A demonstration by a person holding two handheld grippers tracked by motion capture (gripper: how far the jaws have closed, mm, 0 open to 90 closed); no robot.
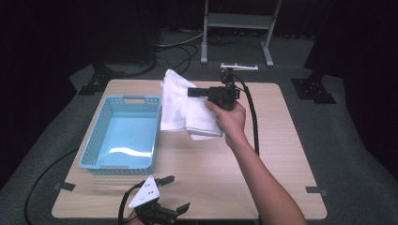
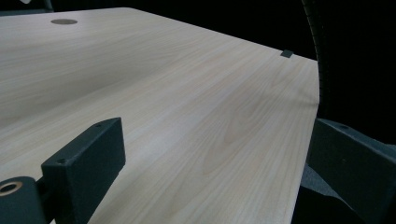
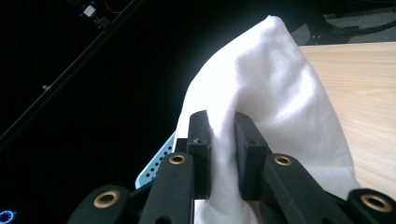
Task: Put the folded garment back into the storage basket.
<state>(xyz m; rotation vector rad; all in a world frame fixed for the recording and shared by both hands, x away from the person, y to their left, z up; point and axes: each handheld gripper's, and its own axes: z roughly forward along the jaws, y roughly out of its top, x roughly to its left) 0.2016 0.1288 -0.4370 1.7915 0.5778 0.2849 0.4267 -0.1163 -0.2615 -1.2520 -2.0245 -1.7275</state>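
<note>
A: Surface and surroundings?
B: Pale wood tabletop [image 1: 197,159] on grey carpet [image 1: 338,140]; dark room.
A: Jaws?
B: Right gripper [image 3: 222,140] clamps the white cloth [image 1: 183,105], lifted beside the blue basket [image 1: 105,140]. Left gripper [image 1: 171,194] spread wide, holding nothing.

A light wooden table [image 1: 277,154] stands on grey carpet [image 1: 338,136] in a dark room; beyond it a grey metal stand [image 1: 237,21] rises, black cables [image 1: 176,49] coil on the floor, and black tape [image 1: 317,190] marks the table's corners
</note>
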